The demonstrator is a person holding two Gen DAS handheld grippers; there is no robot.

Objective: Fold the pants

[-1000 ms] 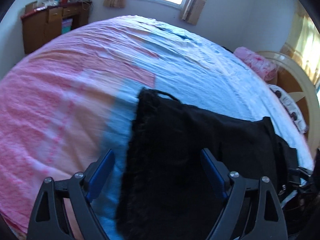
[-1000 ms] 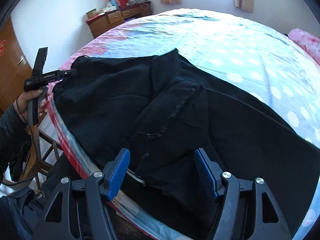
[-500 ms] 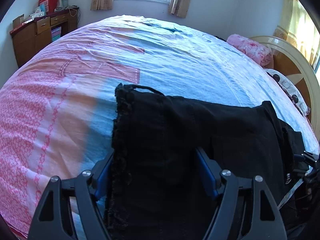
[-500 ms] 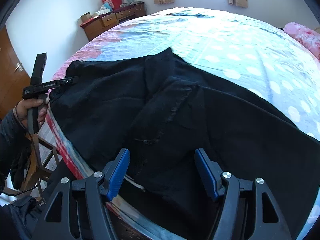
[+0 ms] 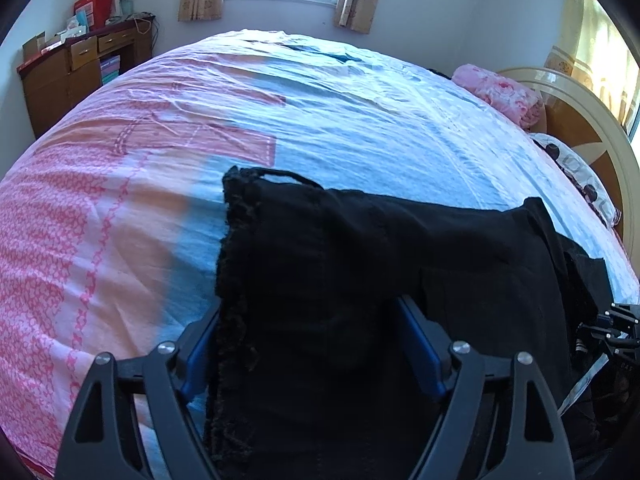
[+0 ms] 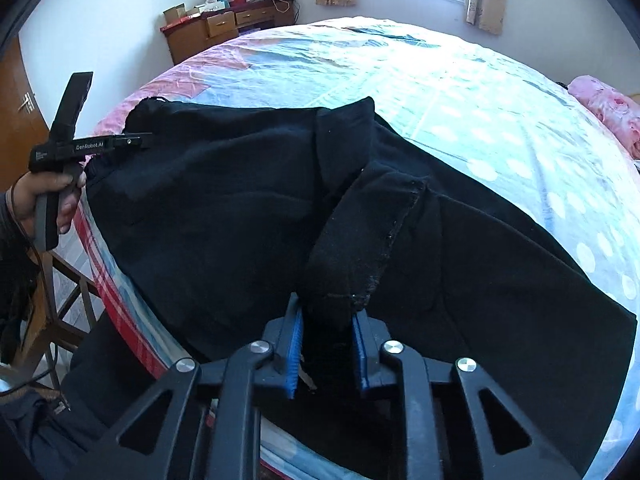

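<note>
Sunlit bed (image 5: 360,120) carries soft, limp black pants (image 6: 240,208) along its near edge. Your right gripper (image 6: 326,344) is closing, pinching a raised fold; your left gripper (image 5: 312,356) is opening wide astride the frayed hem, a good hold.

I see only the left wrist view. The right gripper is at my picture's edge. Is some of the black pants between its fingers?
Observer: Yes. The right gripper is closing its jaws on a raised fold of the black pants.
Operator: Where on the pants is my left gripper?
Observer: The left gripper, its jaws opening over cloth, is at the pants' left end, beside the bed edge.
</note>
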